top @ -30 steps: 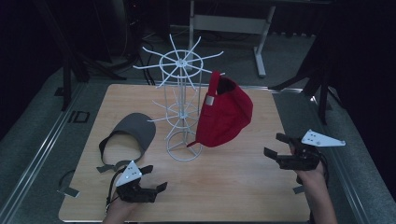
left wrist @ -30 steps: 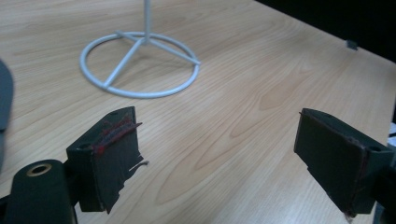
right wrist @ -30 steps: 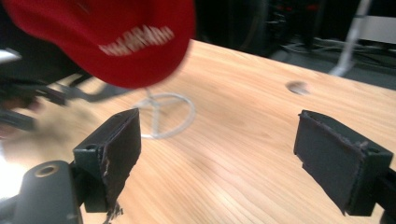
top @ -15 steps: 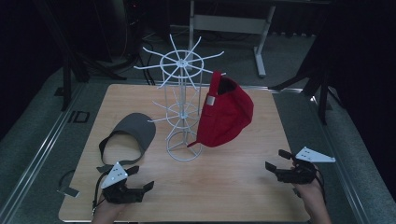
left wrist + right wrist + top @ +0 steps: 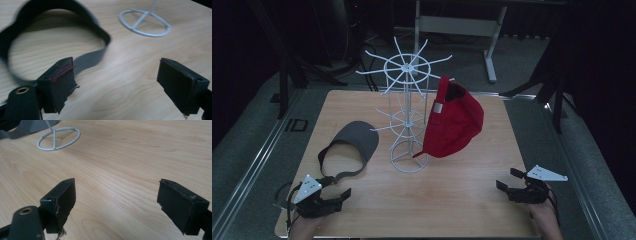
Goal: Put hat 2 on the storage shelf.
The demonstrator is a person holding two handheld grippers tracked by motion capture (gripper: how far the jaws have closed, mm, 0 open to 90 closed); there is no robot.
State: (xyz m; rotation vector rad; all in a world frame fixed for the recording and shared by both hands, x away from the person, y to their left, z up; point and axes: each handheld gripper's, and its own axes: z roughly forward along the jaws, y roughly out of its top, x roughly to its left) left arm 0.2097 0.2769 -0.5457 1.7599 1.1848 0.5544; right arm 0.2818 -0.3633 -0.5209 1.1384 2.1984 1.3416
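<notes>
The left gripper [image 5: 343,196] sits low at the near left corner of the wooden table [image 5: 462,200], its jaws spread wide apart with nothing between them. In the left gripper view [image 5: 117,82] its left pad [image 5: 61,87] is frayed, with red threads caught on its top edge. The right gripper [image 5: 508,182] hovers at the near right corner, jaws likewise wide apart and empty; the right gripper view [image 5: 117,202] shows bare wood grain between them.

Just beyond the left gripper lies the grey visor [image 5: 357,142], resting flat on the table, its curved brim pointing away and its dark strap looping back towards the near edge. In the left gripper view the visor [image 5: 97,53] strap forms an open ring, its near stretch passing close behind the left pad; whether they touch I cannot tell.

Farther off, near the middle of the table, stands the white wire rack [image 5: 408,115], upright on a round base ring, with spokes fanning out at the top. A red cap [image 5: 454,122] hangs on its right side, brim downward, a small grey tab on its edge.
</notes>
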